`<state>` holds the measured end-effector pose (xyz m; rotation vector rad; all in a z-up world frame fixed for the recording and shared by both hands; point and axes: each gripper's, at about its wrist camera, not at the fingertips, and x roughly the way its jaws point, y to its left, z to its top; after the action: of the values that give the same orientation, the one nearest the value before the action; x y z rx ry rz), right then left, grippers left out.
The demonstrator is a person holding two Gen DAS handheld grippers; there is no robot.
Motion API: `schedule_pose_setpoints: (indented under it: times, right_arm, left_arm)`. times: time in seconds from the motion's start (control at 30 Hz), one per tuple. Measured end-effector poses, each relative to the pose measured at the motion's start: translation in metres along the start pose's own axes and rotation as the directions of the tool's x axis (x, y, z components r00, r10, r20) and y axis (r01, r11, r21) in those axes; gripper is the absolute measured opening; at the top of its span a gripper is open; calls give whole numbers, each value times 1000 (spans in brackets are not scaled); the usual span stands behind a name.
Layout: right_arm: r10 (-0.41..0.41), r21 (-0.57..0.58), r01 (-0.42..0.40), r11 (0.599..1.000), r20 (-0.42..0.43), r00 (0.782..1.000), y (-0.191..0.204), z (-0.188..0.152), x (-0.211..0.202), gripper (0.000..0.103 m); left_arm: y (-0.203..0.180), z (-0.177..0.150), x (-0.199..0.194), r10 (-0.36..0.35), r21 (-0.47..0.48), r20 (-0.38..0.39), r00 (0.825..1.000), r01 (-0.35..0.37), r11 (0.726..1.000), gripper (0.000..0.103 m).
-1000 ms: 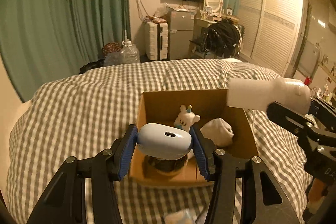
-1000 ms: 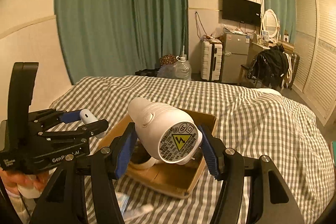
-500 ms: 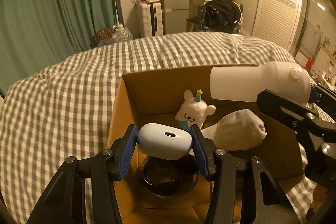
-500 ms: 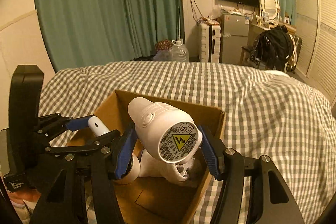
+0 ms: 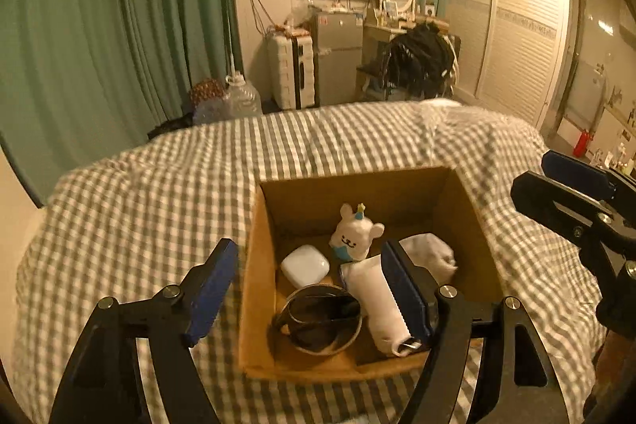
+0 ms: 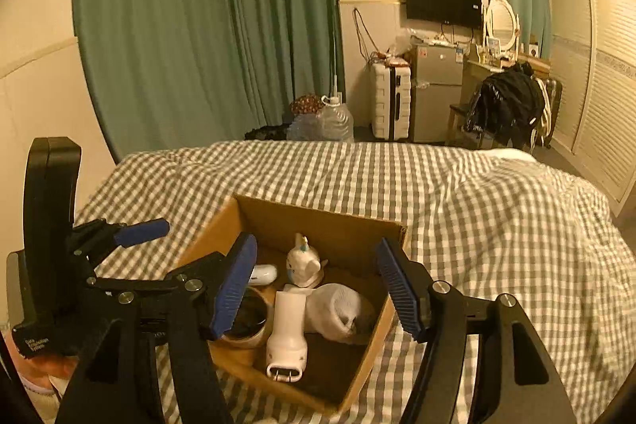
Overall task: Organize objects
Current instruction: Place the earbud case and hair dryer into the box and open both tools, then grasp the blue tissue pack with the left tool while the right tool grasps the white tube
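Note:
A cardboard box (image 5: 258,265) (image 6: 393,233) stands on the checked bed. Inside lie a white earbud case (image 5: 305,265) (image 6: 264,273), a white plug-in device (image 5: 377,304) (image 6: 287,336), a small white plush toy (image 5: 354,233) (image 6: 304,261), a tape roll (image 5: 318,318) (image 6: 246,320) and a crumpled white cloth (image 5: 431,253) (image 6: 338,308). My left gripper (image 5: 308,301) is open and empty above the box's near edge. My right gripper (image 6: 318,289) is open and empty above the box; it also shows in the left wrist view (image 5: 576,185).
The checked bedspread (image 5: 139,205) (image 6: 497,217) surrounds the box. Beyond the bed are green curtains (image 6: 198,26), a water jug (image 6: 336,118), a white suitcase (image 6: 391,106), a small fridge (image 6: 437,90) and a chair with a black jacket (image 6: 505,106).
Both grippers have opened. The earbud case dropped from the left gripper and the plug-in device from the right; both now lie in the box. Both grippers have pulled back and up.

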<state>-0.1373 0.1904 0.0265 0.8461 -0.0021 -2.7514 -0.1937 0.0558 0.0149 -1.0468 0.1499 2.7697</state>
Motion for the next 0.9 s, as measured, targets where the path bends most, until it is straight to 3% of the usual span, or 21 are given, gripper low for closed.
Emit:
schedule_pose_setpoints:
  times: [0.07,0.13,0.37,0.57,0.7,0.9]
  right_arm:
    - [-12,-16,12,1000,26,1000,7,8,-20,63]
    - [-22,-30,24,999,54,998,14,13,-42,63]
    - [-31,-58,37,998,103,994,38,18,-117,64]
    - [-52,-92,63,994,118,992,63,3,-162,74]
    - [-57,-120,74,990,133,989,80,-15,-180,85]
    - [-90,-134,104,986,101,991,90,-51,-170,87]
  left_arm:
    - [1,3,-22,6,-2,29,1000,-6,1000,81]
    - [1,4,-48,10,-9,69,998,-10,1000,92]
    - [8,-1,-117,27,-6,153,988,-27,1000,96]
    - [15,-25,-168,45,-31,224,973,-39,999,100]
    - [16,-43,-177,65,-51,213,975,-56,997,101]
    - [15,-78,-157,108,-64,175,979,-98,993,101]
